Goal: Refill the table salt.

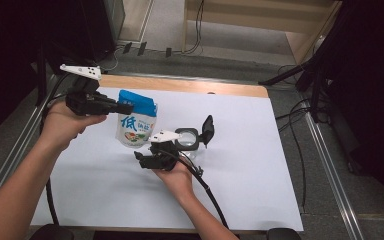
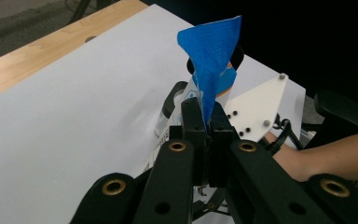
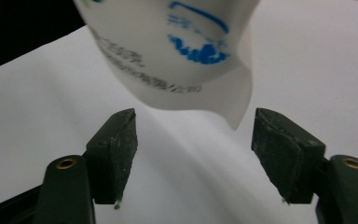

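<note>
the pouch [image 1: 136, 124] is held up by its blue top over the bench [image 1: 260, 165], pinched in the left claw [image 2: 204, 122]. the right claw [image 3: 193, 158], open and empty, is poised under its bottom edge; gripping that edge is judged next.

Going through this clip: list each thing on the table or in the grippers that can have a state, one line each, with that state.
Pouch: hangs upright off the sheet, pinched at its blue top edge.
Left gripper: shut on the pouch's top.
Right gripper: jaws apart below the pouch's bottom, not touching it.
Clear jar: stands on the white sheet, hinged black lid flipped open.
</note>
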`<action>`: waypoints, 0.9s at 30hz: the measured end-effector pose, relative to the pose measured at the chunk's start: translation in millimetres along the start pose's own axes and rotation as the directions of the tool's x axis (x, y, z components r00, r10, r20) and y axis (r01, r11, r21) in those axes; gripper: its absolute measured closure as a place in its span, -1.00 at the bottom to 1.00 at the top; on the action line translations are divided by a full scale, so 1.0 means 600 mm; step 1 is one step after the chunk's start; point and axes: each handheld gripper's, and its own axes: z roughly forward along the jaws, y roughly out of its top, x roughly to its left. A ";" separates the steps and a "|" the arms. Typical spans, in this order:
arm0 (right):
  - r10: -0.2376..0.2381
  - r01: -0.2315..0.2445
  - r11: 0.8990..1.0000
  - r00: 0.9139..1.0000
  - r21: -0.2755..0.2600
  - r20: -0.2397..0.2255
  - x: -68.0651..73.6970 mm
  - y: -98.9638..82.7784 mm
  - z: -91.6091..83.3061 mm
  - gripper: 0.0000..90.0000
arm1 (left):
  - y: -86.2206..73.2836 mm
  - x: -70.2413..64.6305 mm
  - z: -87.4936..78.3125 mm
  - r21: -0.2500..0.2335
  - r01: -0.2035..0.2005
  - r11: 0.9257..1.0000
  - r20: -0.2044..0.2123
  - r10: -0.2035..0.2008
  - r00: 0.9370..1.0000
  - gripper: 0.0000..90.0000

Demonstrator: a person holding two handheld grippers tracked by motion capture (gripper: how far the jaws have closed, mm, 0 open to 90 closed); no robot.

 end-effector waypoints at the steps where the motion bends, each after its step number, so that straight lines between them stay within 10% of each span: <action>1: -0.001 0.001 1.000 1.000 -0.006 0.004 -0.001 0.000 0.003 -0.33 | 0.001 -0.002 -0.001 0.000 -0.004 1.000 0.009 0.004 1.000 1.00; 27: -0.022 0.029 0.993 0.998 -0.112 0.064 0.000 -0.017 0.037 -0.29 | 0.002 -0.004 0.010 0.031 0.080 0.996 0.015 -0.080 0.997 1.00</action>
